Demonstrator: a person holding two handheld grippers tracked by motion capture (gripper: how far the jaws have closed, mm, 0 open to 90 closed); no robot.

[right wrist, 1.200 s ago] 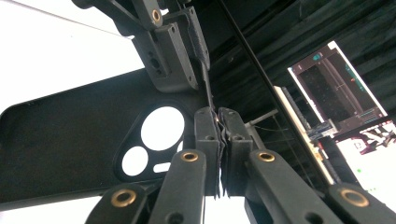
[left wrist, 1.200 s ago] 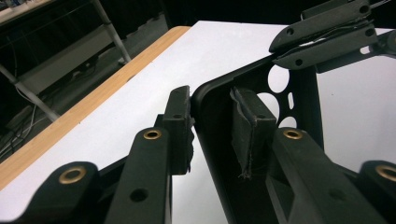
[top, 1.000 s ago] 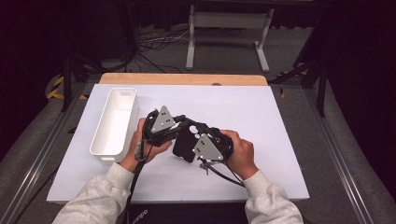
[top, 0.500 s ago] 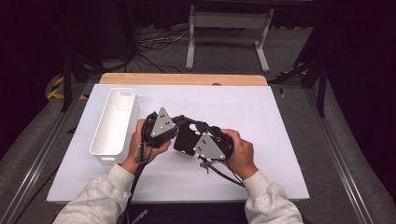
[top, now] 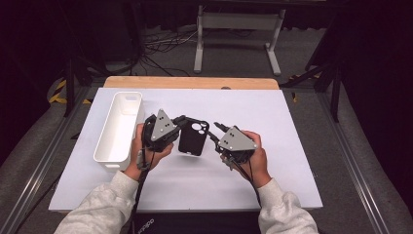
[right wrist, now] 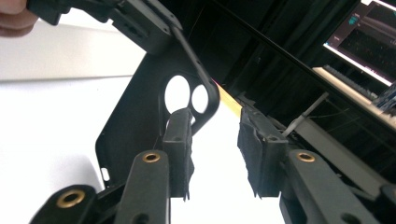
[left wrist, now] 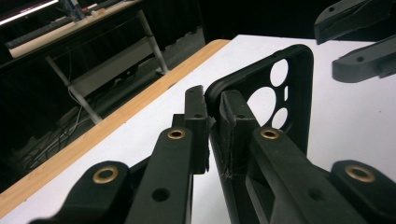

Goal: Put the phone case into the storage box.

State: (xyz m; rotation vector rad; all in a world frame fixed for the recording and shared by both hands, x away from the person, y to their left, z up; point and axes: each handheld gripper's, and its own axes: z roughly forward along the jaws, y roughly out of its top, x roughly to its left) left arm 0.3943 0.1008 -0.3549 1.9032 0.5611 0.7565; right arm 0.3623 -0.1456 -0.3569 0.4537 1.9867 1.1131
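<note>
Phone case: a black phone case (top: 194,139) with round camera cut-outs sits just left of centre in the high view, lifted off the white table (top: 292,146) between the two hands; its cut-out end points to the upper part of the frame.

Left hand-held gripper: the left hand-held gripper (top: 181,122) lies centre-left in the high view, under its grey three-cornered plate. In the left gripper view (left wrist: 212,119) its pads are pressed together on the rim of the case at the corner beside the cut-outs, so it is clamped on the phone case (left wrist: 280,93).

Right hand-held gripper: the right hand-held gripper (top: 214,130) sits just right of centre in the high view, its tips near the right edge of the case. In the right gripper view (right wrist: 217,144) its jaws stand apart and have just been opening; the left pad is close in front of the case (right wrist: 135,116) by the cut-outs, and the gap between the pads shows table and dark background, with no part of the case pinched.

Hands: the left hand (top: 146,151) and right hand (top: 255,156) come in from the bottom of the high view in light grey sleeves.

Tray: a long white tray (top: 104,146) lies on the table at centre-left of the high view, just left of the left hand.

Table edge: a wooden strip (top: 195,82) runs along the far edge of the table.
</note>
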